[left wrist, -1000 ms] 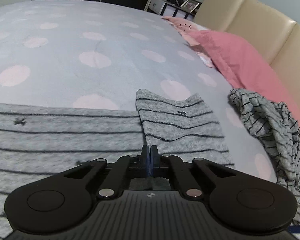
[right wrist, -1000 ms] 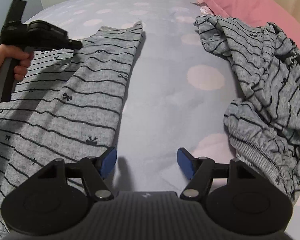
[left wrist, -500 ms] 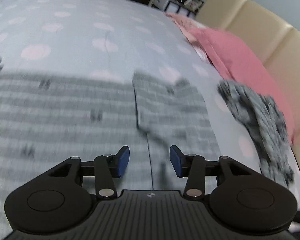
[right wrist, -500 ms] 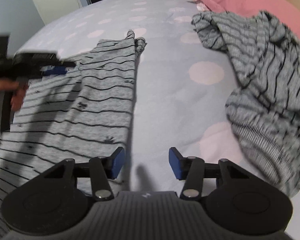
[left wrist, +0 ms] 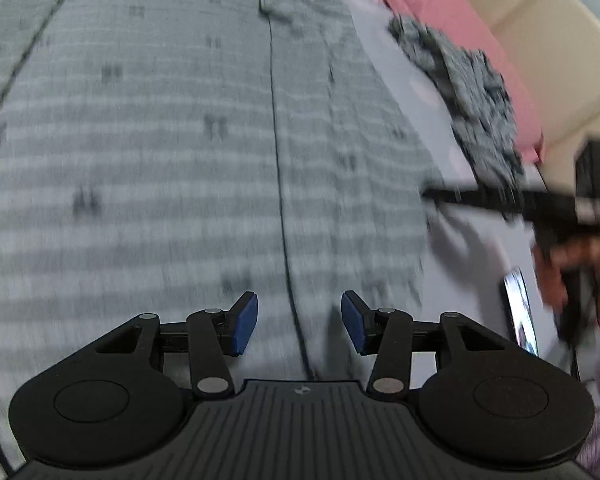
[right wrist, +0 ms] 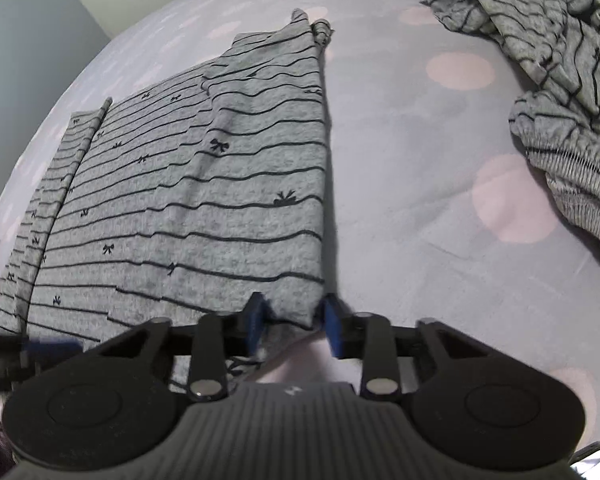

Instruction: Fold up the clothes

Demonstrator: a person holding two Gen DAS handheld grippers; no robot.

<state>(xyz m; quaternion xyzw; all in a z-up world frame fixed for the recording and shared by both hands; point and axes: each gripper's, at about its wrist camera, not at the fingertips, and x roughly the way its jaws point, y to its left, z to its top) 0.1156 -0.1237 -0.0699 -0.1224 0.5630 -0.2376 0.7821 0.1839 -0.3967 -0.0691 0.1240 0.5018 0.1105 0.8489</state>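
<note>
Right gripper (right wrist: 292,322), jaws just closing around the striped top's (right wrist: 204,184) lower-right corner, garment running to upper left; left gripper (left wrist: 299,322) spread, empty, over its bottom-centre hem.

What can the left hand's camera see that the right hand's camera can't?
Only the left camera shows the padded headboard, a big stretch of pink pillow, and the right gripper from the side, blurred. Only the right camera shows that gripper's jaws, which have just been closing, around the folded top's near corner, plus a pale wall. Both show the striped top, the crumpled striped garment and the spotted bedspread.
</note>
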